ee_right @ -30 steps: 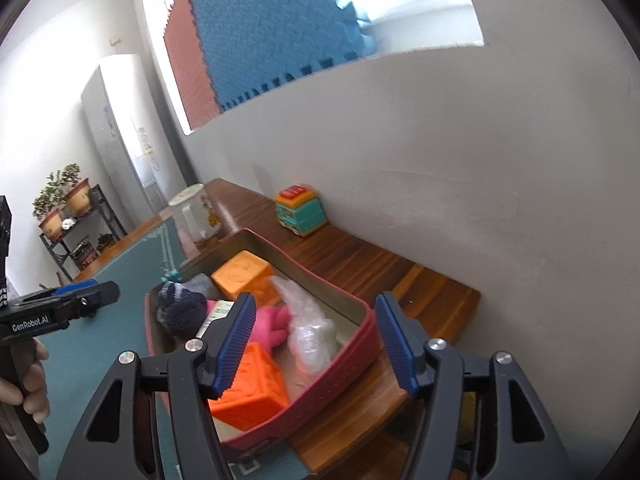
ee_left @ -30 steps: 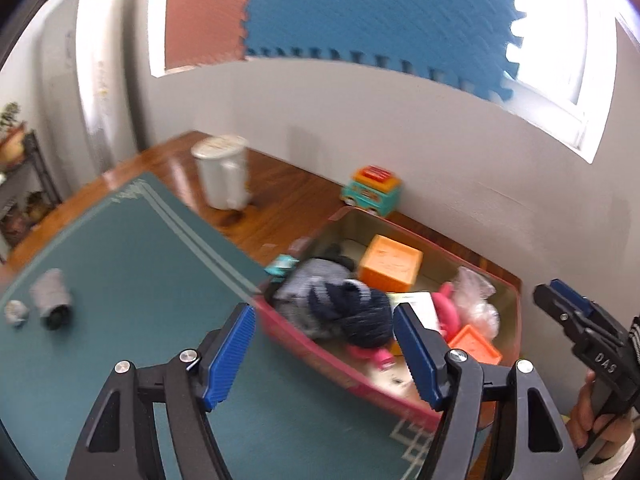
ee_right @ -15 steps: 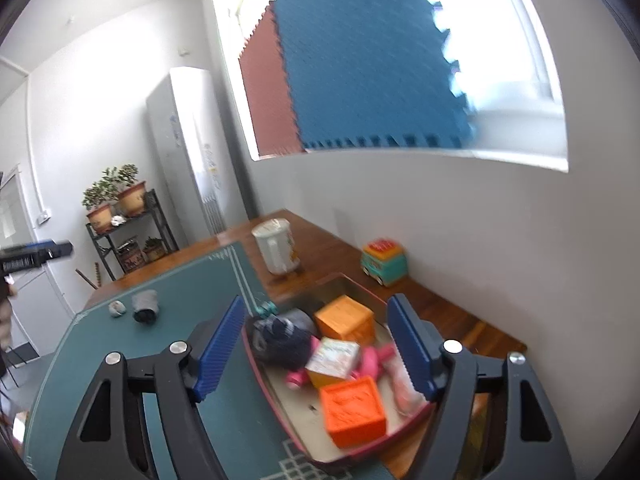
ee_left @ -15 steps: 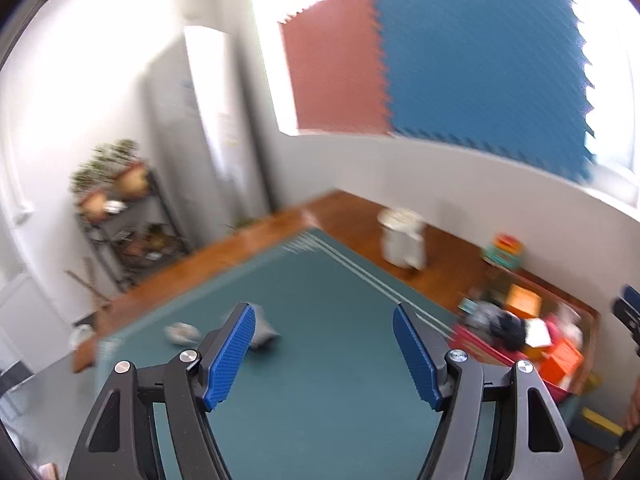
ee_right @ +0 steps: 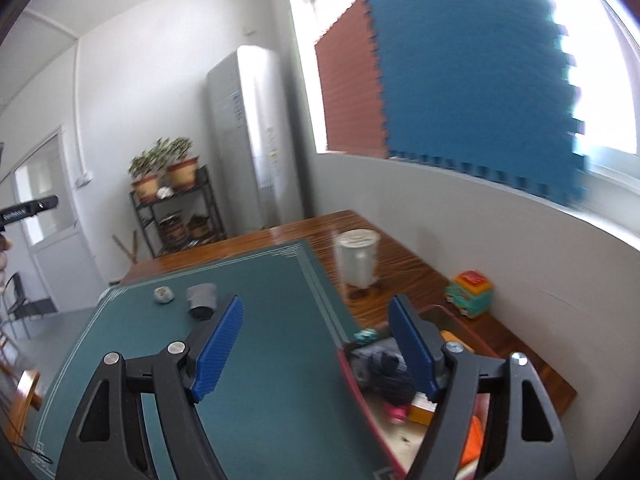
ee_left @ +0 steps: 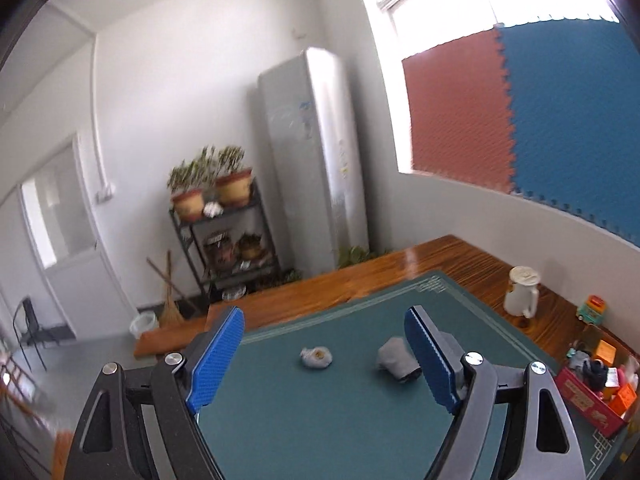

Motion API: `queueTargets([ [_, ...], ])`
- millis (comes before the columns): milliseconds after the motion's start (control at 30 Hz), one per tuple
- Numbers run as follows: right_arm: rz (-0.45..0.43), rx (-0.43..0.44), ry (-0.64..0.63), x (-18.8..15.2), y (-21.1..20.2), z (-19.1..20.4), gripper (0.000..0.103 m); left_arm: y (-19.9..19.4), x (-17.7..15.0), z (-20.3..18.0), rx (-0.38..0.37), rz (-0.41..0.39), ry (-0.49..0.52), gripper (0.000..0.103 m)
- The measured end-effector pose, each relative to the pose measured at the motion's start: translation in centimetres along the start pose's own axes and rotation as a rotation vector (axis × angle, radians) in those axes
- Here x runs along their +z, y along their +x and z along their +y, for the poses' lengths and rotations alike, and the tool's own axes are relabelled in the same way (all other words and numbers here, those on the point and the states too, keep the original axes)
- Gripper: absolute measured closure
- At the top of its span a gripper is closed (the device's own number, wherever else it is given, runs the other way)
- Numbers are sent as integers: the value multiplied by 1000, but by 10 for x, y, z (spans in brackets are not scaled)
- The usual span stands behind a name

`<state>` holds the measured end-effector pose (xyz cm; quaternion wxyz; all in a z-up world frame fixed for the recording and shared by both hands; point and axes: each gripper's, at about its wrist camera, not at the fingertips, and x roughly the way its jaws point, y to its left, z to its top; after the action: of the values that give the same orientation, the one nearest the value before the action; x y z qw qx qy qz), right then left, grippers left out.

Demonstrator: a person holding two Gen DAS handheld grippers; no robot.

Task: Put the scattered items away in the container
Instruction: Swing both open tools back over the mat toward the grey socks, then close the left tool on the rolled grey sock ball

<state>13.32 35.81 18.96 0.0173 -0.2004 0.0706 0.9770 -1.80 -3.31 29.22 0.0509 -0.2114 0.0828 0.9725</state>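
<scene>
Lying on the green mat (ee_left: 320, 420) are two loose items: a grey rolled sock (ee_left: 394, 360), soft and tube-shaped with a dark open end, and just beside it a small crumpled grey wad (ee_left: 316, 357) with a brownish spot on top. Both are seen again in the right wrist view, the sock (ee_right: 202, 300) and the wad (ee_right: 163, 294) near the mat's far corner, well apart from the container (ee_right: 362, 404). That container is a shallow red-walled box at the mat's edge, already filled with a dark knitted bundle (ee_right: 386, 366), orange blocks and something pink.

The left gripper (ee_left: 324, 360) is held wide apart above the mat, nothing between its ribbed blue pads; the sock is partly hidden behind the right-hand pad. The right gripper (ee_right: 318, 350) is likewise spread and empty, one finger over the mat, the other over the box.

On the glossy wooden tabletop (ee_right: 400, 268) a white lidded jug (ee_right: 357, 258) and a teal-and-orange toy bus (ee_right: 470, 294) are standing by the wall.
</scene>
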Motion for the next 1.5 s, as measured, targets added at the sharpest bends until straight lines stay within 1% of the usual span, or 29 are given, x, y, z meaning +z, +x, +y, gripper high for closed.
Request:
queueTargets([
  [133,22,43,-40,16,27,32,24,40,-16,26,17,68,-63,19],
  [267,53,97,-57,21,58,61,24,90,-32,45,29,139,-120,19],
  [400,101,136,-62,12,94,80,24,150,-50,58,44,217,-186,19],
  [500,131,150,-40,1,123,85,24,197,-64,61,61,273,-223,19],
  [600,134,136,-17,-12,148,90,24,243,-76,59,69,325,-256,19],
  [700,134,107,-16,-25,174,94,24,282,-89,54,52,366,-284,19],
  [800,169,98,-4,-40,198,92,24,322,-104,47,21,404,-308,19],
  [900,217,92,12,-53,218,86,24,353,-119,40,-7,451,-340,19],
  [1000,258,76,29,-63,231,79,24,380,-132,35,0,483,-360,19],
  [1100,269,66,43,-66,236,73,24,399,-139,31,14,497,-362,19],
  [1367,294,60,37,-72,242,74,24,416,-154,22,0,527,-371,19],
  [1400,297,60,36,-72,243,75,24,416,-155,22,-4,529,-377,22],
  [1433,299,61,36,-73,243,75,24,415,-156,22,-10,528,-379,38],
  [1467,301,62,37,-73,244,75,24,413,-156,22,-15,522,-375,45],
  [1500,303,62,38,-74,244,75,24,412,-156,22,-18,518,-374,45],
])
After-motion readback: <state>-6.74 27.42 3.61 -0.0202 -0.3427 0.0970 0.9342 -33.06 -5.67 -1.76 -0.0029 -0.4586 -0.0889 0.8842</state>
